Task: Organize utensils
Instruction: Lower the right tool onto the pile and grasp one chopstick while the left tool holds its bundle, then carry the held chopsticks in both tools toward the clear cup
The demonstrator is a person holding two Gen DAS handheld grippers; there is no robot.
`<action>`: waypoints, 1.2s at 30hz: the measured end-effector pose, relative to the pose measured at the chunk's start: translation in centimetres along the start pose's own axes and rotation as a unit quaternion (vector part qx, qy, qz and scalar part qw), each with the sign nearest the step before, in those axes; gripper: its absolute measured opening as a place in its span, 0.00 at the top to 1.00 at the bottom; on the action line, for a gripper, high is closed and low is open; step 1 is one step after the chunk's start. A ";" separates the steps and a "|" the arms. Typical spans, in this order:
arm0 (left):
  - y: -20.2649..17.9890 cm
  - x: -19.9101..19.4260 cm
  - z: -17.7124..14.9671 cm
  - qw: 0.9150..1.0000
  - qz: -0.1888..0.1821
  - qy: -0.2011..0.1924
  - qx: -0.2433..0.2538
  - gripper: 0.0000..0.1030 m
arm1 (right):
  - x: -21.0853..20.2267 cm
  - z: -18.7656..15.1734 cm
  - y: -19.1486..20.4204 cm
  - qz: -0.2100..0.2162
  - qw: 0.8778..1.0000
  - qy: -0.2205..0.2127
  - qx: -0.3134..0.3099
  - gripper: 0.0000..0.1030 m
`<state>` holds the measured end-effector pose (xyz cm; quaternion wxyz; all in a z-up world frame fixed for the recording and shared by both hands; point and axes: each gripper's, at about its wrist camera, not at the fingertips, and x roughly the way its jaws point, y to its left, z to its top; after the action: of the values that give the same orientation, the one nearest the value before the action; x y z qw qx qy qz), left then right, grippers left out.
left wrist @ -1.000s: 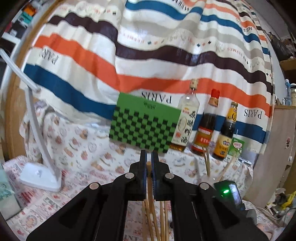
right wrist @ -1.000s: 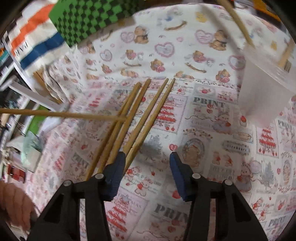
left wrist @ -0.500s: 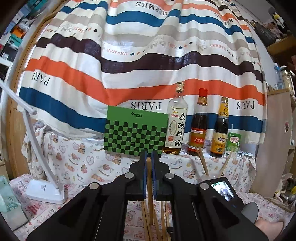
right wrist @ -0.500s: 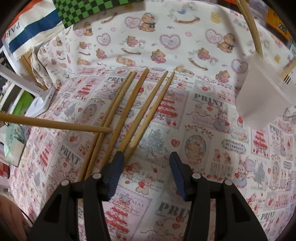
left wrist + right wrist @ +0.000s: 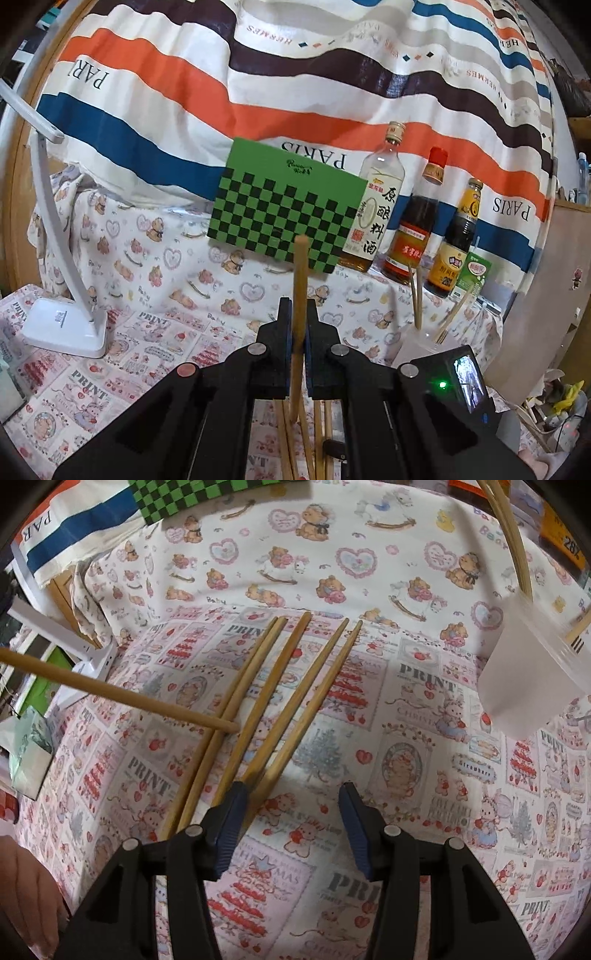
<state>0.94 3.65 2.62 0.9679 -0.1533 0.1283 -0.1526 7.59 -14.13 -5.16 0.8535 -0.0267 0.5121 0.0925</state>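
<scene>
Upright, chopstick sits clamped in left gripper.

green-black checkered board, tan chopsticks

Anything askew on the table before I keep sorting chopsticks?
Nothing spilled or broken. The only oddity: the chopstick clamped in the left gripper crosses over the five chopsticks on the cloth. The translucent cup is upright, with chopsticks in it.

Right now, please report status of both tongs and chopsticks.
Left tongs shut on one chopstick. Right tongs open, empty. Five chopsticks on cloth. Cup unobstructed.
</scene>
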 end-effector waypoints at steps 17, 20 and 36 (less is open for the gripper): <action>1.4 -1.6 1.0 0.999 -0.003 -0.035 -0.034 0.96 | -3.7 -1.1 -3.0 -0.025 0.997 -0.070 0.000 0.93; 1.4 -1.7 1.0 0.999 0.006 -0.039 -0.031 0.96 | -7.2 -1.3 -4.1 -0.015 0.993 -0.119 0.016 0.94; 0.5 -1.4 0.5 0.999 0.018 -0.038 -0.006 0.96 | -18.9 -4.2 -6.5 -0.005 0.935 -0.354 0.011 0.94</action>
<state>-0.09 4.72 3.20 0.9737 -0.1621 0.0951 -0.1286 -3.48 -23.57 9.16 0.9801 0.0150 0.1781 0.0863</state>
